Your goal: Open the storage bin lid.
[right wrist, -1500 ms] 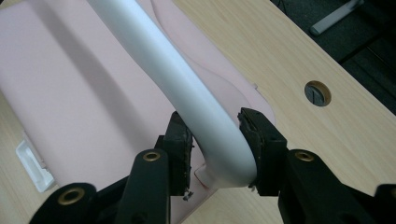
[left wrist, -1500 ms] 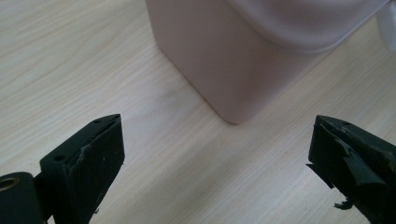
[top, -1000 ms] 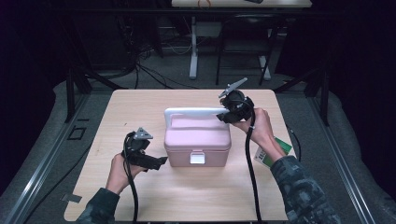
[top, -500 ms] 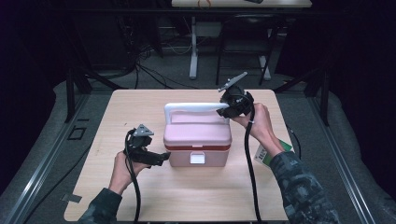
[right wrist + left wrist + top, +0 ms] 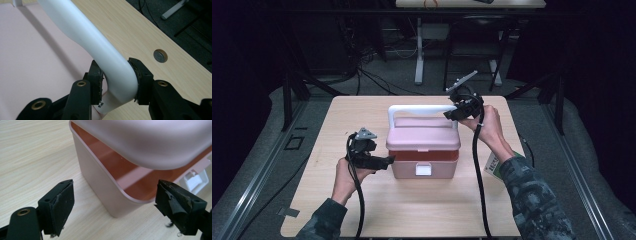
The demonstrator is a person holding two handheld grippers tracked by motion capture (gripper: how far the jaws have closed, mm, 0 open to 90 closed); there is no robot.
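Pink plastic makes up the box [image 5: 423, 159], which sits near the middle of the pale wooden bench [image 5: 362, 110]; its pink lid [image 5: 423, 134] is raised off the base, so that a band of reddish-brown inner wall shows between lid and rim in the high view and along the rim in the left gripper view. A white latch [image 5: 423, 170] sits on the front wall, at the 6 o'clock side of the box. A white handle [image 5: 421, 109] arches over the lid, standing upright. The right gripper [image 5: 451, 114] is clamped on the handle's curved end at about 2 o'clock from the box centre; in the right gripper view its two black pads press on either side of the white bar [image 5: 110, 65], with the pink lid surface beyond it. The left gripper [image 5: 388, 160] is at 9 o'clock of the box, its jaws spread wide and holding nothing; in the left gripper view they frame a corner of the base [image 5: 105, 192], with the lid [image 5: 150, 142] hanging over it. A round metal disc [image 5: 160, 55] is set into the bench top beside the handle. A green-and-white card [image 5: 494, 165] lies near the bench's 4 o'clock edge, partly under the right sleeve.
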